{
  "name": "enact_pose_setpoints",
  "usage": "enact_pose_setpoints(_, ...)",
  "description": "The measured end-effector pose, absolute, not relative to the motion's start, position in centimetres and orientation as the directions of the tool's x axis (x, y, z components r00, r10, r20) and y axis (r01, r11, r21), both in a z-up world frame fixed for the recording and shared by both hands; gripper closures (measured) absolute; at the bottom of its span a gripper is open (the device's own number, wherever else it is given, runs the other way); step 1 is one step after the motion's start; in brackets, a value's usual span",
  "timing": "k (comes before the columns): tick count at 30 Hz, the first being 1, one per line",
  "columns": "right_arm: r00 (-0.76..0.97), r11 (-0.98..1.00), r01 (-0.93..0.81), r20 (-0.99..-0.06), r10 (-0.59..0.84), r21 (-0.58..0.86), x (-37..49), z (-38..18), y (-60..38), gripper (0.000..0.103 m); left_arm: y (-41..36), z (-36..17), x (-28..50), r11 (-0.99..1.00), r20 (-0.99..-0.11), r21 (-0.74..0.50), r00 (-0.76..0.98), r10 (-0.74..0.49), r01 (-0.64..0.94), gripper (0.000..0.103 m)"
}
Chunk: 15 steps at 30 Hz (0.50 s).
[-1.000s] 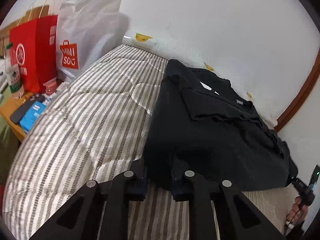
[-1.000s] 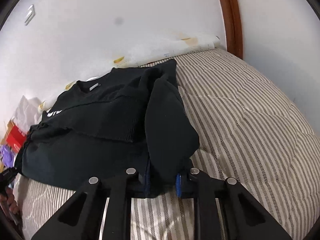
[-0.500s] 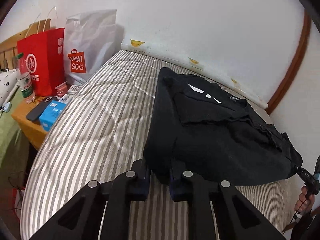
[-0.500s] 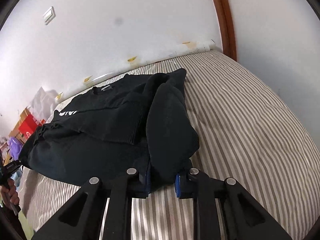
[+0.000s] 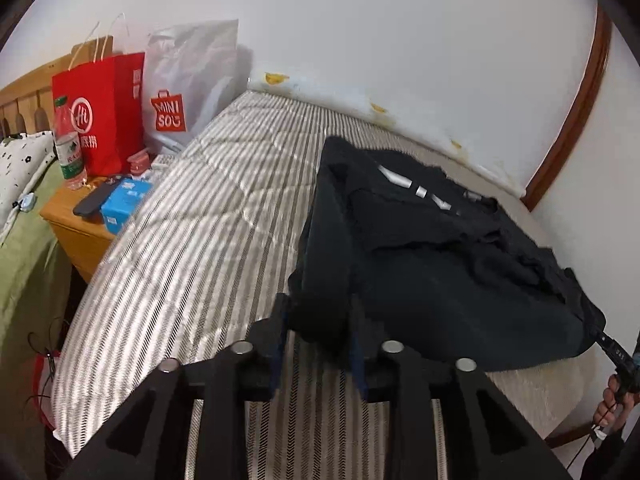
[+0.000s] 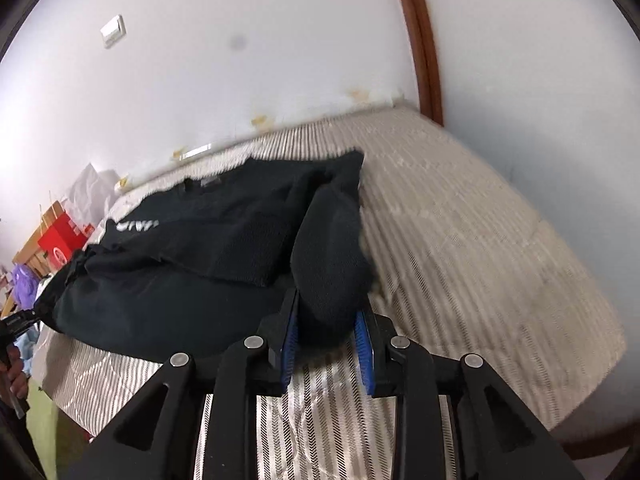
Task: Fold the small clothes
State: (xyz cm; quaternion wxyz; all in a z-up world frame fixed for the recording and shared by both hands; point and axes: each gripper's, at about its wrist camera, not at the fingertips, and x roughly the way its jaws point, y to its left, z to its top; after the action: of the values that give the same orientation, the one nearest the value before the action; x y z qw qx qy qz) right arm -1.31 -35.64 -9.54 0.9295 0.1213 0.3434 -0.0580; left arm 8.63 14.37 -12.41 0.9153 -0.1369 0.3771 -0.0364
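A black sweatshirt (image 5: 432,264) with white lettering lies partly folded on the striped mattress (image 5: 208,224). My left gripper (image 5: 318,316) has its jaws wide apart around the near left corner of the cloth, which sits loose between them. In the right wrist view the sweatshirt (image 6: 192,264) also shows, and my right gripper (image 6: 328,320) has its jaws wide apart around the bunched sleeve end (image 6: 330,256). Both grippers are lifted a little above the mattress (image 6: 460,248).
A red paper bag (image 5: 100,116) and a white Miniso bag (image 5: 188,92) stand at the mattress's far left. A wooden bedside table (image 5: 80,224) holds a bottle (image 5: 68,144), a phone and a blue box. A white wall runs behind; a wooden door frame (image 5: 572,120) stands right.
Both grippers have opened from pinching the sweatshirt's near corners and have risen and drawn back, so the cloth now lies loose between the jaws.
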Motion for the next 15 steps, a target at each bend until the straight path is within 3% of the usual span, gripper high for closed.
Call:
enact_pose_setpoints(3, 0.787, 0.968, 0.208, -0.612, -0.079, 0.142, -2.4, -7.5, -35.0, 0.074, 14.0, -10.6, 8.2, 0.965, -0.644, -0.264, 0.747, -0.168, -0.011, 0.055)
enact_pose_setpoints(8, 0.826, 0.979, 0.125, -0.564, -0.012, 0.163, -2.6, -5.0, -32.7, 0.074, 11.7, -8.9, 8.5, 0.967, -0.614, -0.249, 0.765, -0.195, 0.046, 0.054)
enact_pose_setpoints(15, 0.772, 0.985, 0.014, -0.628, 0.100, 0.174, 0.3, -7.7, -27.7, 0.077, 7.8, -10.4, 10.1, 0.950, -0.632, -0.283, 0.720, -0.287, 0.130, 0.054)
